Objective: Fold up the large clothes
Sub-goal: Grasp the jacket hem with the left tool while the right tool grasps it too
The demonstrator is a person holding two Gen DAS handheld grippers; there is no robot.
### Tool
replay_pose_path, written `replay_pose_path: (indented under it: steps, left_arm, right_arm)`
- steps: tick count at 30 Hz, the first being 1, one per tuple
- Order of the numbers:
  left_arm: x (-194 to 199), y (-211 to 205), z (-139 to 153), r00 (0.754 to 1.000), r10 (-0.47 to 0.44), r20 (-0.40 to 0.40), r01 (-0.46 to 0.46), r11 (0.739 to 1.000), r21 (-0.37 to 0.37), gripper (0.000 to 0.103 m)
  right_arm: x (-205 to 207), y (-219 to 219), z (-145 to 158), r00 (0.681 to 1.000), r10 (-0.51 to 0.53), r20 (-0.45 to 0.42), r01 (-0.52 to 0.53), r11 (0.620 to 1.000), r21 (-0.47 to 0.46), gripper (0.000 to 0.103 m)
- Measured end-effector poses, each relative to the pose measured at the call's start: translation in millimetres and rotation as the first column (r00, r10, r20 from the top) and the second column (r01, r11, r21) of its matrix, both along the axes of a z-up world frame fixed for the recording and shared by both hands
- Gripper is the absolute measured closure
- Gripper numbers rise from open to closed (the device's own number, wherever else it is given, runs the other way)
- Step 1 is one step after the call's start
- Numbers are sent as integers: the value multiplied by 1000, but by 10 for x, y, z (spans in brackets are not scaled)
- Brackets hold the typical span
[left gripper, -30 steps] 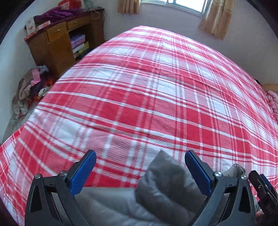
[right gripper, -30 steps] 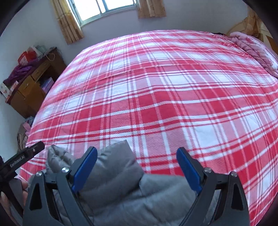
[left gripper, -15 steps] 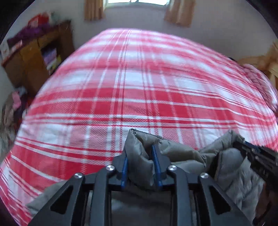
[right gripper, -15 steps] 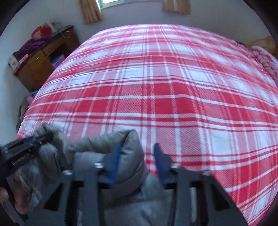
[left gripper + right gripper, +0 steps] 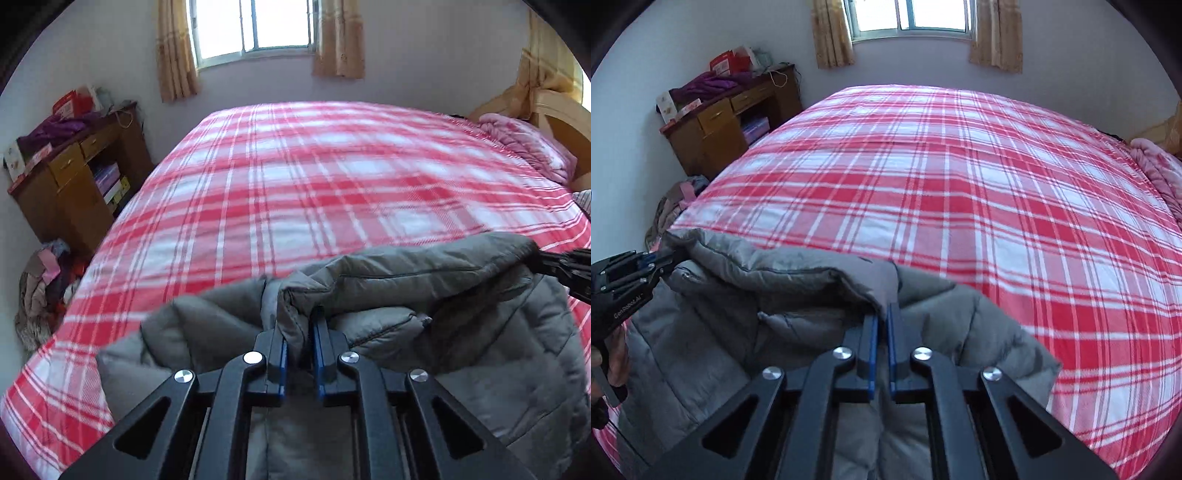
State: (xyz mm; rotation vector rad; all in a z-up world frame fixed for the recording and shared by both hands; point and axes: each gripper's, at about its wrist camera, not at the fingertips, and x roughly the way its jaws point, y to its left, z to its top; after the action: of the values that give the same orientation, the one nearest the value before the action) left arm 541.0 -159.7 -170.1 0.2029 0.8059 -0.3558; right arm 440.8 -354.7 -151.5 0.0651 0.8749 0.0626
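Left tool (image 5: 298, 334), black frame with blue pads, is clamped on a bunched corner of the grey quilted padded jacket (image 5: 424, 295); the garment lies at the near edge of the red-and-white plaid bed (image 5: 314, 177), its upper hem lifted. At the right margin of this view the right tool (image 5: 565, 267) pinches the same hem further along. Judgement: the fold goes well only if both grips rise level and travel together — padded fabric is bulky and may slip from a shallow bite.

Right wrist view: right tool (image 5: 881, 325) is closed on a thin fold of the jacket (image 5: 960, 314); the left tool (image 5: 655, 264) shows at left, gripping the opposite corner, hem taut between them.

Containers — the brown wooden desk (image 5: 720, 122) has open shelves holding what look like books; clothes and boxes are piled on top.
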Motion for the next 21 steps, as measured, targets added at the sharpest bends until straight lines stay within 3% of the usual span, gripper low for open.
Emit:
replay_pose_path:
  steps: [6,10,12,13,14,16,17,18,19,21]
  left_arm:
    - [44,66,-367,998,32,-63,-31,999,21,92]
    - [41,51,-302,997,46,-69,-45,999,27,91]
    - [-2,68,-181,997,45,-55,-43,998,39,81]
    - [-61,87,-77,998,57,-19,-55,996,65,64]
    - [-121,123,19,998,65,14,-66,995,79,40]
    - [-246,227,222,993,74,88,-79,995,63,18]
    - [-289,274,308,990,79,116,-85,995,55,16]
    - [-320,324,395,987,81,138,-88,995,42,16]
    - [-322,379,501,982,98,163,-103,994,22,15]
    - [-237,411,642,966,162,199,-166,986,2,15]
  right_arm:
    - [-149,-32,-417,999,-25,-46,24,999,-21,100]
    - [-117,-95,-624,995,-53,-79,50,998,-39,103]
    - [-117,-128,-576,995,-60,-78,58,998,-36,103]
    - [-126,-139,-541,996,-59,-73,56,998,-37,103]
    - [-148,-151,-509,996,-58,-66,55,998,-42,103]
    - [-212,-227,-414,996,-63,-63,61,998,-31,101]
    - [-242,-277,-373,996,-71,-62,70,997,-17,98]
    - [-296,-348,-306,994,-94,-59,93,996,-13,88]
    - [-319,-402,-255,992,-115,-55,114,993,-17,68]
    - [-380,-505,-110,986,-168,-19,168,986,-17,45]
